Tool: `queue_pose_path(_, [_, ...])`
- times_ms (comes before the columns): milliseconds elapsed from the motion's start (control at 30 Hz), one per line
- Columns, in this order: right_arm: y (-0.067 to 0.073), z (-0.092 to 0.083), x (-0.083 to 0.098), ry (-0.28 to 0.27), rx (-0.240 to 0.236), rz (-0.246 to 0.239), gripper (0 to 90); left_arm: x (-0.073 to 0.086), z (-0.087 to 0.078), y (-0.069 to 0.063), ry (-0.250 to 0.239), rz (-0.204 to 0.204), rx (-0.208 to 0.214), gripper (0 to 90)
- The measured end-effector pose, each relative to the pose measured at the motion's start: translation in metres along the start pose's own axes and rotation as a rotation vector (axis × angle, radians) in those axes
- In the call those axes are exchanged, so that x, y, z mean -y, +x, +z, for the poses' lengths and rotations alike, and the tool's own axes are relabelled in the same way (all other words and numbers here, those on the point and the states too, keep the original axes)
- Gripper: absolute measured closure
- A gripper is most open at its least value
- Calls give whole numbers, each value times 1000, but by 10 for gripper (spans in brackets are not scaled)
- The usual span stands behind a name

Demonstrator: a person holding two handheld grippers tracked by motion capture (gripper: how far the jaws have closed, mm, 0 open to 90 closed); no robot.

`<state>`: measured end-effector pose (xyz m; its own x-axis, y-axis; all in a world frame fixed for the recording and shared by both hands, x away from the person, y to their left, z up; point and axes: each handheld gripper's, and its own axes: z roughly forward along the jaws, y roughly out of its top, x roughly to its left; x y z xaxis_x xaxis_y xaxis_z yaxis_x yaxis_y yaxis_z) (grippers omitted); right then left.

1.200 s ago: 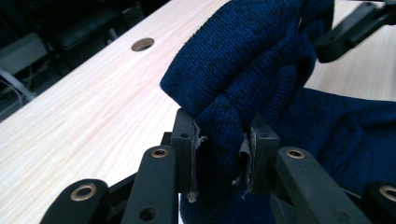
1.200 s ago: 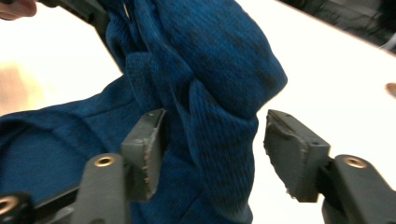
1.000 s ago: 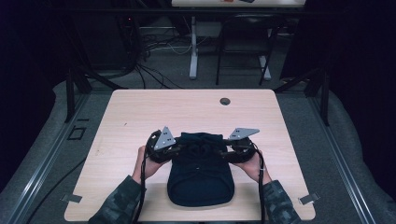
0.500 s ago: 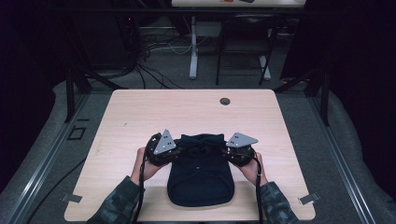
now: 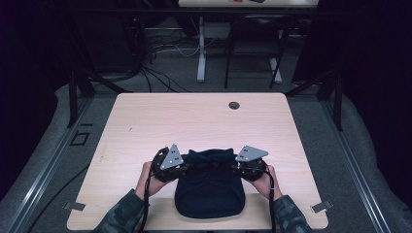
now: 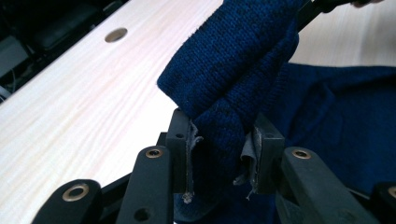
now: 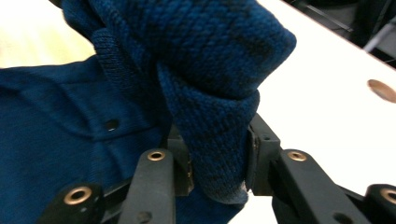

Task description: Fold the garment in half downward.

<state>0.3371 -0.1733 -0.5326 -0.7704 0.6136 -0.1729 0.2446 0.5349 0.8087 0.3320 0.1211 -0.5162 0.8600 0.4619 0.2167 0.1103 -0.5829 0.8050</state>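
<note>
In the high view we see a dark blue knit sweater point(image 5: 210, 191) folded in a soft, rounded heap at the bottom middle of the pale wooden table point(image 5: 194, 121), with the left gripper point(image 5: 187, 162) and the right gripper point(image 5: 232, 162) at its top corners. In the left gripper view the jaws are squeezed tight on a thick fold of bumpy wool, with a smoother part lying flat at the right. In the right gripper view the jaws pinch a fold too, so we think it is light, floppy and best held by both corners.
</note>
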Motion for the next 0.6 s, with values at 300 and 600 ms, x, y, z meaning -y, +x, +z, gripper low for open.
queue_pose_path(300, [12,1,4,57,-26,-33,643,13,-2,-13,21,-6,34,666])
queue_pose_path(600, [15,-1,16,91,-54,-17,627,16,-1,-27,45,0,82,662])
